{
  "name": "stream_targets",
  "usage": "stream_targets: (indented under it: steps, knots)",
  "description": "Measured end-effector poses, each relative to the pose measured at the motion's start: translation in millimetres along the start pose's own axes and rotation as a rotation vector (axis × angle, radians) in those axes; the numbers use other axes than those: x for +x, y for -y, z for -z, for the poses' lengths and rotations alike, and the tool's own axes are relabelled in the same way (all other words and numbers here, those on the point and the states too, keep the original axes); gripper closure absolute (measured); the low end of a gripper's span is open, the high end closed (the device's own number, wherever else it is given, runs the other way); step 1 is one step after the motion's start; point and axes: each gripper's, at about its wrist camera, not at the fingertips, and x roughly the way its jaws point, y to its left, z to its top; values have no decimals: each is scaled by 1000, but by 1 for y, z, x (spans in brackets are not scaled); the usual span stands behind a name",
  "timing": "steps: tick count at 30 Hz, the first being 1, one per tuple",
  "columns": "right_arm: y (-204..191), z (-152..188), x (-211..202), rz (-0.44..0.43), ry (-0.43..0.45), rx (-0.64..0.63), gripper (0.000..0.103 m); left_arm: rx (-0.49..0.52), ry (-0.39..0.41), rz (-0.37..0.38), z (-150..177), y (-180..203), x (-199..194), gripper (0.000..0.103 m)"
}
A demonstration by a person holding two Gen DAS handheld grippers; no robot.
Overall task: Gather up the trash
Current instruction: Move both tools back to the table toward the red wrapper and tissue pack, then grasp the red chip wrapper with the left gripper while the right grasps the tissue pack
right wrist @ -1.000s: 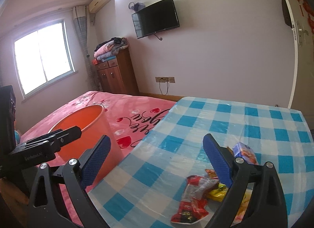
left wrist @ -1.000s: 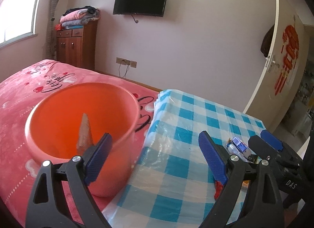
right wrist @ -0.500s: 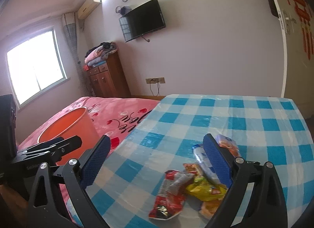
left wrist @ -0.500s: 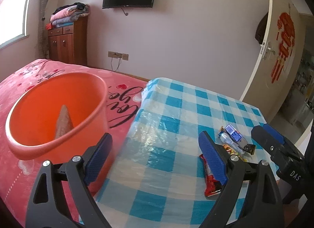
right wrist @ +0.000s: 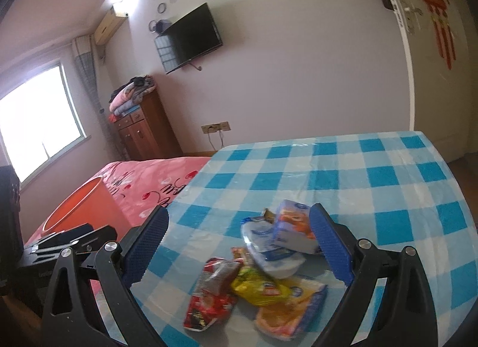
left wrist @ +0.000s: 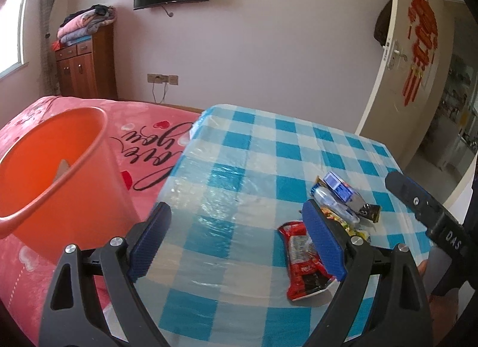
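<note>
Beside the bed edge, trash pile [right wrist: 263, 266] lies mid-table; left gripper [left wrist: 236, 245] and right gripper [right wrist: 239, 245] spread, empty

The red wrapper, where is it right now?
The red wrapper lies on the checked tablecloth, at the pile's left edge beside the yellow packet.

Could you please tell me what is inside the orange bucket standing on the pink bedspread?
Inside the orange bucket, one pale brownish scrap shows against the far wall. The near rim hides the bottom.
</note>
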Motion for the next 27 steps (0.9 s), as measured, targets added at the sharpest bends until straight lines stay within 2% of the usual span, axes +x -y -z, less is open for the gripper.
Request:
stream_targets:
  steps: [14,27]
  knots:
    - [74,5,13,67,-56,147,9,57,-119,72,22,44,37,13]
    - [96,16,30,42,-142,191,9,77,-231,143,41,65,71,13]
